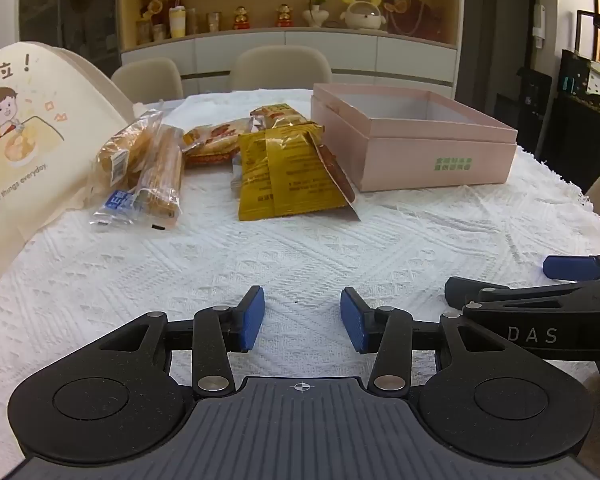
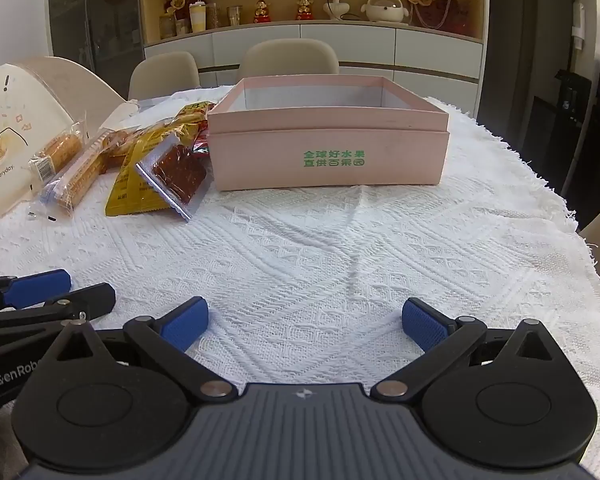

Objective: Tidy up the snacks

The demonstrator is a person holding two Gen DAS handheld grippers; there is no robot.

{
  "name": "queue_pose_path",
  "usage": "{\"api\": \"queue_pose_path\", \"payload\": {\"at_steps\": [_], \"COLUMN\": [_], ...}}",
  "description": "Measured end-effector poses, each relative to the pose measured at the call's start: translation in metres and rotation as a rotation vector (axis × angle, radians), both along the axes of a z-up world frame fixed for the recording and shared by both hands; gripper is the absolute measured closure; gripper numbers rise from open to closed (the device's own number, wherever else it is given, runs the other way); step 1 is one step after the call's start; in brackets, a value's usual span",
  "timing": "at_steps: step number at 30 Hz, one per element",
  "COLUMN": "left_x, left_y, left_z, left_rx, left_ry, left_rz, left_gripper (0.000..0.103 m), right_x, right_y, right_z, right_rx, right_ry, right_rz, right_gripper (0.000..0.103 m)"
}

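An open pink box (image 1: 432, 156) (image 2: 332, 160) with green lettering stands on the white tablecloth at the far side. Left of it lies a pile of snacks: yellow packets (image 1: 288, 172) (image 2: 140, 176), a clear pack of red-brown pieces (image 2: 178, 178), clear-wrapped biscuit packs (image 1: 148, 168) (image 2: 66, 168) and orange packets (image 1: 216, 142). My left gripper (image 1: 302, 318) is open and empty, low over the cloth near the front. My right gripper (image 2: 304, 326) is open wide and empty, beside the left one; it shows at the right of the left wrist view (image 1: 540, 284).
A cream bag (image 1: 16, 140) (image 2: 8, 136) with a cartoon boy stands at the left, next to the snacks. Beige chairs (image 1: 280, 68) stand behind the table. The fringed cloth edge (image 2: 580, 240) runs along the right. A cabinet with ornaments (image 2: 312, 12) fills the back wall.
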State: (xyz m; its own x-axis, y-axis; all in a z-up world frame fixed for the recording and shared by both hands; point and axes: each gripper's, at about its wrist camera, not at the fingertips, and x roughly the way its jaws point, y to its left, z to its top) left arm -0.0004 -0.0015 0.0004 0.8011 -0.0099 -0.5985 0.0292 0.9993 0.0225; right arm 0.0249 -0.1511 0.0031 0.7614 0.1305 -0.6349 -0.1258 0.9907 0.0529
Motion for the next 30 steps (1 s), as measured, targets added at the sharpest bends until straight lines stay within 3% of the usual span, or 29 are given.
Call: {"api": "queue_pose_path", "payload": {"at_steps": [2, 30], "left_x": [0.0001, -0.0002], "left_y": [0.0028, 0.0032], "left_z": [0.0004, 0.0009], "left_rx": [-0.026, -0.020], "left_ry": [0.001, 0.002], "left_rz": [0.001, 0.001], "left_gripper": [0.055, 0.055], "right_x": [-0.0003, -0.0001], "right_y": [-0.0002, 0.0009], "right_z": [0.0002, -0.0003], "right_rx": [-0.004, -0.001], "right_ry": [-0.003, -0.003], "right_rz": [0.000, 0.000], "right_gripper": [0.000, 0.000]}}
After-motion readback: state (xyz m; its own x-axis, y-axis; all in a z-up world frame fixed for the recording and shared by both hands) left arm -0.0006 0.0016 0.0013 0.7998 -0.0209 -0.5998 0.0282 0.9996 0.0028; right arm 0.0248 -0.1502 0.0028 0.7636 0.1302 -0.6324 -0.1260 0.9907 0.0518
